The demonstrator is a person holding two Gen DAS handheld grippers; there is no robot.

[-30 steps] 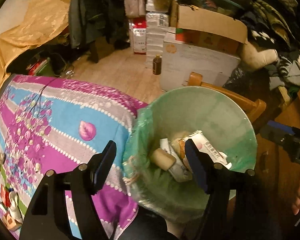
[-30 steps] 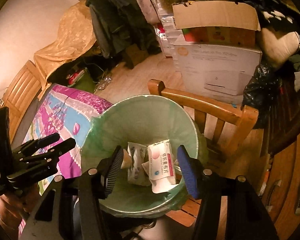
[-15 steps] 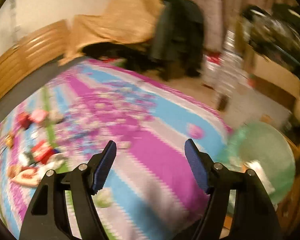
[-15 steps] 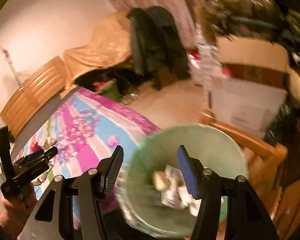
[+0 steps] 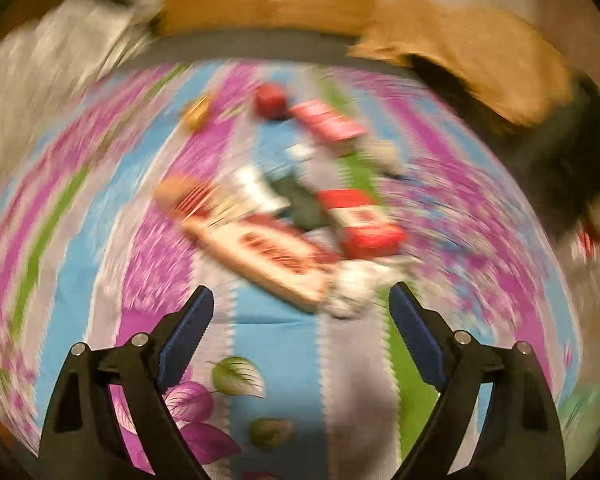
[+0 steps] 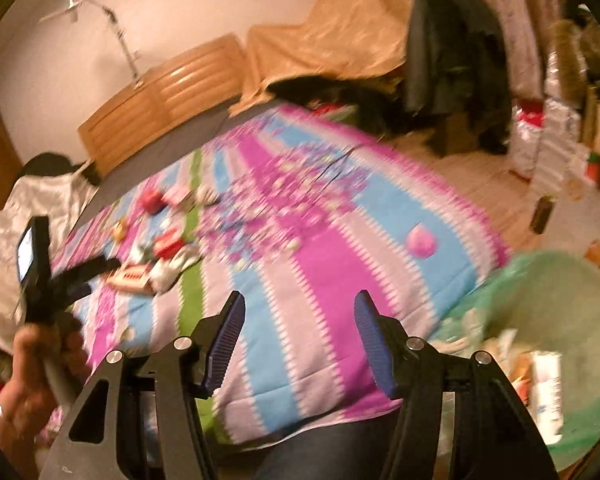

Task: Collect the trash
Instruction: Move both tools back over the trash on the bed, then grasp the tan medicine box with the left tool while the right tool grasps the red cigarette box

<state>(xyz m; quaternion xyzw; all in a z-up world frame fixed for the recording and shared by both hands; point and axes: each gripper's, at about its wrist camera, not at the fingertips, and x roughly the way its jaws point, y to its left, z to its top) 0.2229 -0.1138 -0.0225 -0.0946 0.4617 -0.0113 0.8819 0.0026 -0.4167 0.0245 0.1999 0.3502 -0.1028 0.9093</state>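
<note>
Scattered trash lies on the striped purple and blue bedspread (image 5: 276, 356): a long flat red-and-white package (image 5: 268, 256), a red-and-white box (image 5: 359, 220), a pink box (image 5: 327, 122), a small red object (image 5: 270, 100) and crumpled white paper (image 5: 355, 284). My left gripper (image 5: 300, 320) hovers just short of the long package, its jaws opening, nothing between them. My right gripper (image 6: 300, 332) stands open and empty over the bedspread (image 6: 319, 248). The green-lined trash bin (image 6: 559, 320) with cartons inside sits at the right. The left gripper (image 6: 80, 276), in a hand, points at the trash pile (image 6: 156, 256).
A wooden headboard (image 6: 168, 96) and a tan cover (image 6: 339, 40) stand behind the bed. Dark jackets (image 6: 447, 52) hang at the back right. A silvery pillow (image 6: 16, 232) lies at the left. A dark bottle (image 6: 541, 216) stands on the wood floor (image 6: 495, 184).
Both grippers have swung left, away from the bin, to the bedspread. The left one has rolled, now faces the trash pile, and its jaws stand wider. The bin has slid to the right view's edge.
</note>
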